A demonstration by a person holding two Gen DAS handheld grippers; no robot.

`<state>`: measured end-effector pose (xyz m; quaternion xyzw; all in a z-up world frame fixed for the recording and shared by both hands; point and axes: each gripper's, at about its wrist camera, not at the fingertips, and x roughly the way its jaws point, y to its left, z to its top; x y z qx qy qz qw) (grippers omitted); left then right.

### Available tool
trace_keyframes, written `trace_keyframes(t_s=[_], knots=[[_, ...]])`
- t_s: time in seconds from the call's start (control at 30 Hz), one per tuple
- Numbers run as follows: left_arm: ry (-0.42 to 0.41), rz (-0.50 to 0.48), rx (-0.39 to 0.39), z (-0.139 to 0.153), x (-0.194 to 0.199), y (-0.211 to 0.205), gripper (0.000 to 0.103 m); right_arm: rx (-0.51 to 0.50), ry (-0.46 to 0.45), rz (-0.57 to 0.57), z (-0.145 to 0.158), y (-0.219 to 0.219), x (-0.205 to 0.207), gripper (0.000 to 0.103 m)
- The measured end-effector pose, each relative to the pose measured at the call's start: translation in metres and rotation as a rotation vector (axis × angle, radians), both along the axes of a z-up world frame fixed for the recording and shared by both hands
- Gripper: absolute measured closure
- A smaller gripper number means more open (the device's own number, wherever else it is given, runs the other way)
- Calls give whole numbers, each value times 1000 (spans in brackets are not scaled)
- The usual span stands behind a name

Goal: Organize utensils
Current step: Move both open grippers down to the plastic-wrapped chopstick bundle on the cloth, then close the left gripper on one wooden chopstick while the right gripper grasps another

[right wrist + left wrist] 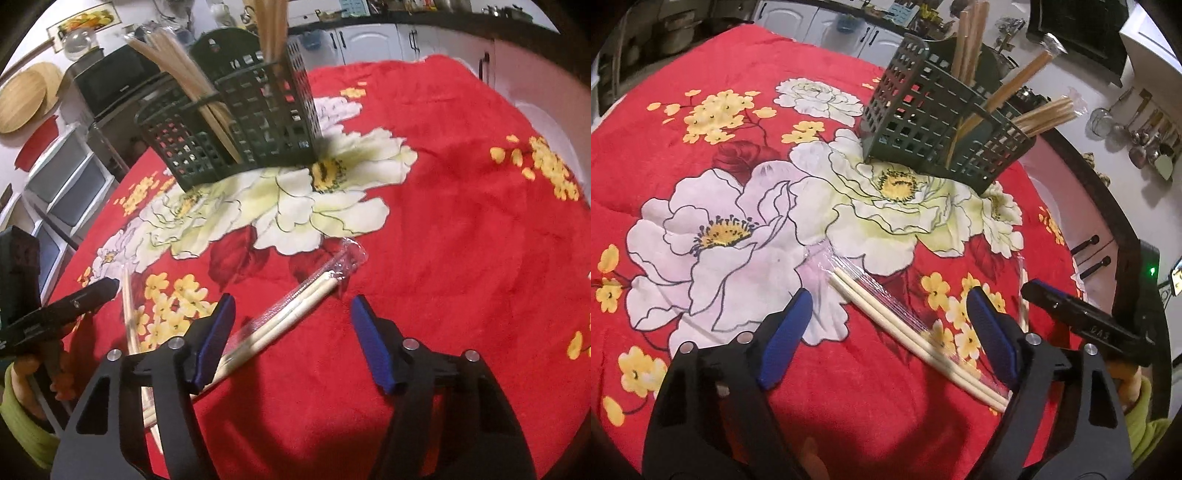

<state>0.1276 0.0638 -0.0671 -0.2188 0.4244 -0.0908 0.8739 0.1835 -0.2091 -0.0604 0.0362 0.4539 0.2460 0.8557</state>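
I see a red floral cloth point(871, 406) over the table, with a dark caddy point(923, 125) standing at its far side, chopsticks upright in it. A wrapped chopstick pair point(908, 332) lies flat near me. My left claw point(886, 336) straddles it, jaws wide, gripping nothing. My right claw point(291, 339) hangs open too, the pair point(280, 321) running under its left finger.

Two wrapped chopstick pairs lie on one red cloth point(701, 74): one pair point(916, 343) in the left view, another point(291, 314) in the right. One green basket point(923, 122) holds several more.
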Motion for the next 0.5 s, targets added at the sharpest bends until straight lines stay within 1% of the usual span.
trace_keyframes(t_s=[0.07,0.1,0.2,0.27,0.33,0.37,0.4,0.43,0.47,0.5], knots=[[7,7,-1,-1,5,3,32,12,11,-7,0,0,4,44],[10,11,9,-1,8,3,35,17,17,-11,-1,0,6,46],[12,17,37,-2,16,3,42,17,22,-23,-2,0,11,53],[11,16,62,-3,19,2,50,21,25,-29,-2,1,14,57],[8,32,82,-4,20,3,65,22,26,-36,-3,0,17,65],[8,35,89,-5,21,4,70,21,27,-39,-3,0,18,67],[9,44,98,-6,22,6,79,19,27,-45,-3,-1,19,73],[12,52,99,-7,22,8,85,20,29,-47,-3,-1,21,75],[12,53,90,-8,22,11,86,24,31,-48,-4,-1,22,78],[13,53,88,-8,23,13,89,25,31,-49,-4,0,24,81]])
